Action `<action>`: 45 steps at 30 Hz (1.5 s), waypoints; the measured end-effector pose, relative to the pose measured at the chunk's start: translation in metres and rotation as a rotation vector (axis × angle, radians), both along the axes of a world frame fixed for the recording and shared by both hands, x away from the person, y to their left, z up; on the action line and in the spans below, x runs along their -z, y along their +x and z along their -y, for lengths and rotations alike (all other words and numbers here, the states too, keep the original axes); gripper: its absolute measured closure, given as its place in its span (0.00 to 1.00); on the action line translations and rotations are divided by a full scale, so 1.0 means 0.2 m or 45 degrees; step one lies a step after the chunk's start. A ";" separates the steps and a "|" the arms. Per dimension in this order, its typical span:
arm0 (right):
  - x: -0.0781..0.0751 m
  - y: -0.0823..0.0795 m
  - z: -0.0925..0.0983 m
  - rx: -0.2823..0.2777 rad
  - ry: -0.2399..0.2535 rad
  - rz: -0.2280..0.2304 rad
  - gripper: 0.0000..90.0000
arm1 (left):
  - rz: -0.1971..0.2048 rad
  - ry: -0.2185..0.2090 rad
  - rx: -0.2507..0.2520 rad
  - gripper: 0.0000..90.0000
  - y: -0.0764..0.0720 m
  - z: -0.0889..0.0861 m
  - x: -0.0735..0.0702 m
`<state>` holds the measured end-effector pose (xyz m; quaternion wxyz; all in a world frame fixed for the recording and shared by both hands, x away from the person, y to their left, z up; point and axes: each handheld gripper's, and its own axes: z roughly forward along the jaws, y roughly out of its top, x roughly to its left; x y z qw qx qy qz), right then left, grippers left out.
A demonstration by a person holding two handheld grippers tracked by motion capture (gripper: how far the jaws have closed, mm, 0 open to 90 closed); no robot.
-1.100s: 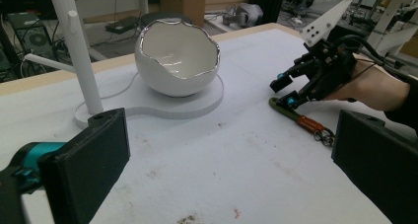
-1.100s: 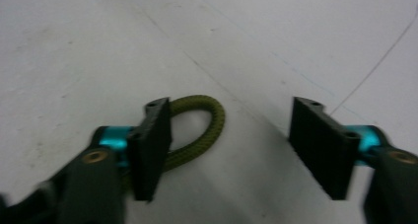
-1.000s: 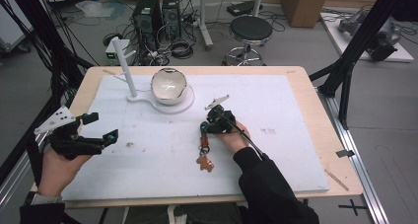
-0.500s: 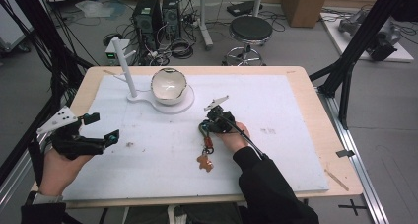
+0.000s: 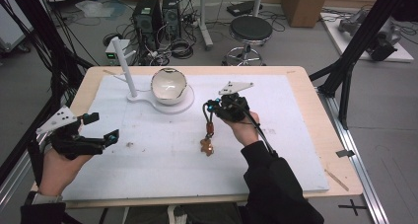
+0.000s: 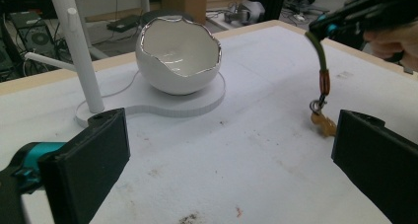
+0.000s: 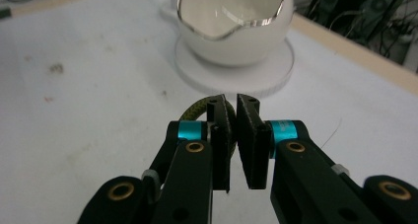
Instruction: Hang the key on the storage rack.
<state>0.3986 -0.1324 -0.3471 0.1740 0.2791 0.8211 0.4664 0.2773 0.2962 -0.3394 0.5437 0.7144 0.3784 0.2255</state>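
A keychain with an olive cord (image 5: 210, 127) and a small brown charm (image 5: 207, 146) hangs from my right gripper (image 5: 207, 107), which is shut on the cord's loop (image 7: 193, 109) above the middle of the white mat. The charm (image 6: 323, 123) hangs at the mat's surface; whether it touches I cannot tell. A white egg-shaped bowl with a jagged silver rim (image 5: 169, 86) sits on a round white base (image 5: 183, 104) just beyond the right gripper (image 7: 235, 130). My left gripper (image 5: 101, 130) is held open over the mat's left side, nothing between its jaws (image 6: 231, 155).
A white post (image 5: 125, 68) with side pegs rises from the base left of the bowl. The white mat (image 5: 296, 150) covers most of the wooden table (image 5: 340, 165). Beyond the table stand a stool (image 5: 251, 30), computer towers and cables.
My right gripper has lifted and carried the keychain away from the person toward the bowl, and the charm has followed. The left gripper has barely moved.
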 end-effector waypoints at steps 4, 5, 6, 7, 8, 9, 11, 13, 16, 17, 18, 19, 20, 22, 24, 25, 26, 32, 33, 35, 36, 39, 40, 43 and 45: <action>-0.10 -0.03 0.06 0.006 0.080 0.064 0.94 | 0.002 -0.004 -0.002 0.02 0.00 0.00 0.00; -0.12 -0.03 0.07 0.005 0.092 0.074 0.94 | 0.000 -0.006 -0.004 0.02 0.00 0.00 0.00; -0.12 -0.03 0.07 0.005 0.092 0.074 0.94 | 0.000 -0.006 -0.004 0.02 0.00 0.00 0.00; -0.15 -0.04 0.09 0.007 0.115 0.090 0.94 | 0.002 -0.003 -0.005 0.02 0.00 -0.01 0.00; -0.15 -0.04 0.09 0.007 0.115 0.090 0.94 | 0.002 -0.003 -0.005 0.02 0.00 -0.01 0.00; -0.17 -0.05 0.10 0.010 0.128 0.103 0.94 | 0.005 -0.004 -0.007 0.02 0.00 -0.01 0.00; -0.17 -0.05 0.10 0.010 0.128 0.102 0.94 | 0.005 -0.004 -0.007 0.02 0.00 -0.01 0.00; -0.17 -0.05 0.10 0.008 0.126 0.103 0.94 | 0.006 -0.005 -0.007 0.02 0.00 0.00 0.00; -0.17 -0.05 0.09 -0.002 0.121 0.107 0.94 | 0.006 -0.008 -0.007 0.02 0.00 -0.01 0.00; -0.18 -0.06 0.08 -0.006 0.117 0.107 0.94 | 0.006 -0.008 -0.006 0.02 0.00 -0.01 0.00; -0.20 -0.07 0.07 -0.021 0.106 0.123 0.94 | 0.003 -0.010 -0.007 0.02 0.00 -0.01 0.00; -0.21 -0.08 0.06 -0.028 0.109 0.133 0.94 | 0.002 -0.006 -0.007 0.02 0.00 -0.01 0.00; -0.22 -0.08 0.04 -0.039 0.117 0.136 0.94 | 0.000 -0.007 -0.008 0.02 0.00 -0.01 0.01; -0.25 -0.09 0.00 -0.067 0.113 0.152 0.94 | -0.002 -0.010 -0.009 0.02 0.00 -0.01 0.01; -0.26 -0.09 -0.07 -0.094 0.110 0.147 0.94 | -0.002 -0.006 -0.007 0.02 0.01 -0.01 0.01; -0.27 -0.09 -0.10 -0.114 0.104 0.153 0.94 | 0.000 -0.009 -0.007 0.02 0.01 0.00 0.01; -0.28 -0.08 -0.13 -0.124 0.095 0.155 0.94 | 0.005 -0.005 -0.002 0.02 0.00 0.00 0.00; -0.31 -0.02 -0.35 -0.218 0.019 0.161 0.94 | 0.075 0.009 -0.031 0.02 0.00 -0.01 0.01; -0.31 -0.01 -0.39 -0.222 0.009 0.158 0.94 | 0.072 0.000 -0.031 0.02 0.00 -0.02 0.02; -0.31 0.02 -0.45 -0.239 0.005 0.154 0.94 | 0.062 -0.002 -0.032 0.02 0.00 -0.02 0.03; -0.31 0.02 -0.45 -0.239 0.005 0.154 0.94 | 0.059 0.002 -0.032 0.02 0.00 -0.03 0.03; -0.30 0.07 -0.57 -0.268 0.000 0.150 0.94 | 0.047 -0.012 -0.034 0.02 -0.02 -0.03 0.05; -0.30 0.07 -0.57 -0.268 0.000 0.150 0.94 | 0.047 -0.018 -0.030 0.02 -0.02 -0.03 0.05; -0.30 0.13 -0.67 -0.276 0.019 0.130 0.94 | 0.047 -0.024 -0.026 0.02 -0.04 -0.03 0.06; -0.31 0.15 -0.72 -0.275 0.031 0.118 0.94 | 0.051 -0.030 -0.024 0.02 -0.06 -0.02 0.07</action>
